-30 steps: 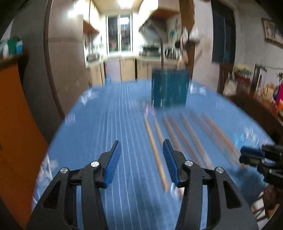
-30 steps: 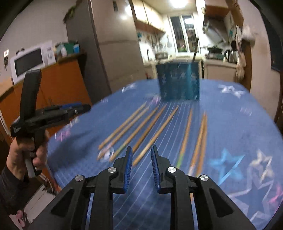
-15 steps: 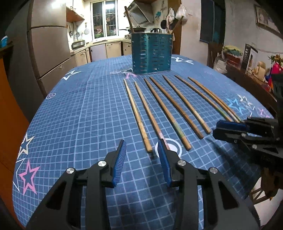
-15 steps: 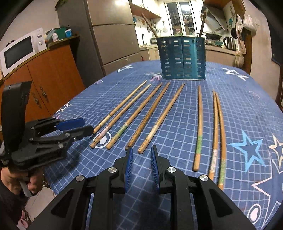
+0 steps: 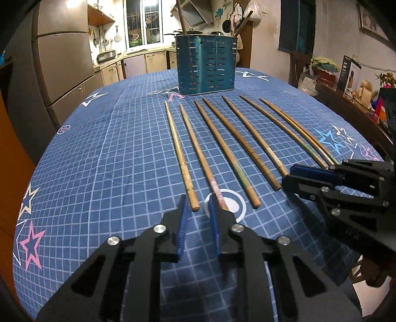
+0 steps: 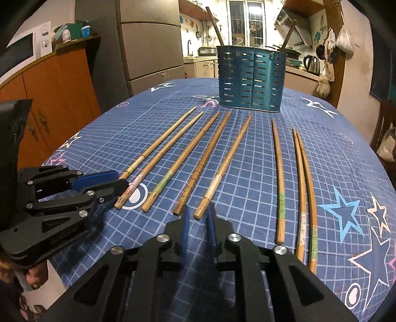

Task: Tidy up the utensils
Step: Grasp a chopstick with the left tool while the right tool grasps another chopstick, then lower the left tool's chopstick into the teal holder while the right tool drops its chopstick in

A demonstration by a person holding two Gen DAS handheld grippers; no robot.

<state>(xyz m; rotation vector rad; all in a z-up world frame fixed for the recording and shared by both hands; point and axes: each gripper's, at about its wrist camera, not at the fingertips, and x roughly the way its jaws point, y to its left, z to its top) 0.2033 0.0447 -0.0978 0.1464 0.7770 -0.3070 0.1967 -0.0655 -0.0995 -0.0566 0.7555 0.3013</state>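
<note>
KITCHEN TABLE: A person is working two handheld grippers towards a row of eight chopsticks [image 6: 210, 158] lying side by side on a blue grid tablecloth [image 5: 111, 161], thin tips pointing at the teal slotted utensil holder [image 5: 205, 67] standing at the far side. That layout is leaving the thick near ends facing the tools, probably so each stick can be pinched at its end and tipped into the holder.

The left gripper [image 5: 197, 200] is hanging over the near end of the leftmost chopstick [image 5: 180, 153]. Its jaws have just been closing, with that end lying in the narrow gap still showing between the blue pads, which are not pressing on it. The right gripper [image 6: 198, 213] is doing the same at the fifth chopstick from the left [image 6: 227, 161]. Its jaws have likewise just been narrowing to a slit. From the left camera its tip is sitting just beside the stick's end, so nothing is being gripped.

What is inside the holder is staying hidden, apart from two handles [image 6: 214, 22] poking above the rim. Only a sliver of the person's hand [image 6: 32, 277] is showing, cut off at the frame's edge. The two rightmost chopsticks are merging near their far tips.
</note>
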